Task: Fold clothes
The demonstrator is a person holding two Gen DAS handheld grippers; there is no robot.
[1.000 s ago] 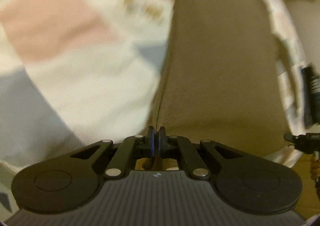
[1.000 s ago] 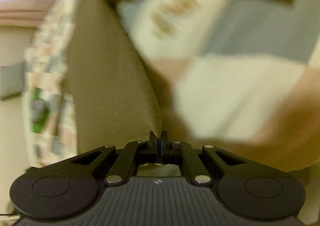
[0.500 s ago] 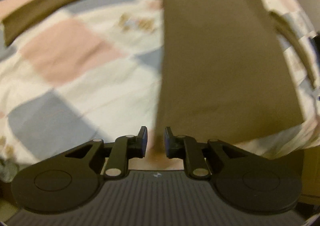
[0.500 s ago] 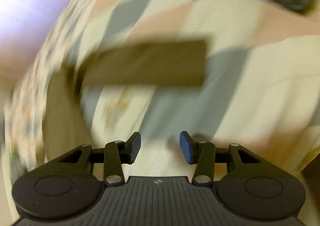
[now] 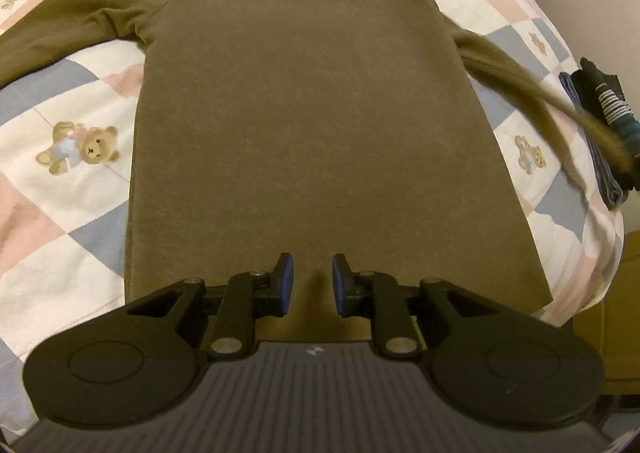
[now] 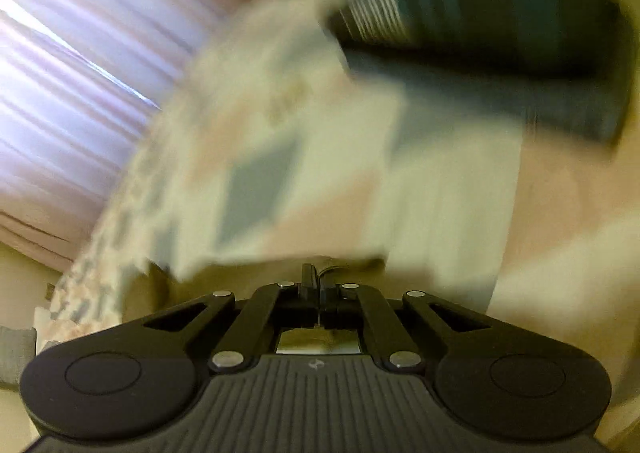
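Observation:
A brown long-sleeved shirt (image 5: 312,113) lies flat on the patchwork quilt (image 5: 60,181), hem nearest me, collar at the far end. My left gripper (image 5: 311,279) is open and empty, just above the middle of the hem. The shirt's left sleeve (image 5: 60,29) lies out to the left. The right sleeve (image 5: 540,93) is stretched out to the right and blurred at its end. In the right wrist view, my right gripper (image 6: 319,285) is shut on a brown strip of cloth, the sleeve end (image 6: 340,267). That view is heavily blurred.
A stack of folded dark clothes, one striped (image 5: 604,121), sits at the bed's right edge; it shows blurred in the right wrist view (image 6: 500,33). Curtains (image 6: 80,73) hang behind the bed. A wooden cabinet (image 5: 624,313) stands at the right below the bed.
Both grippers let go of the shirt, which now lies flat. My left gripper stayed open and drew back to the hem. My right gripper opened, then shut on the right sleeve and is moving fast.

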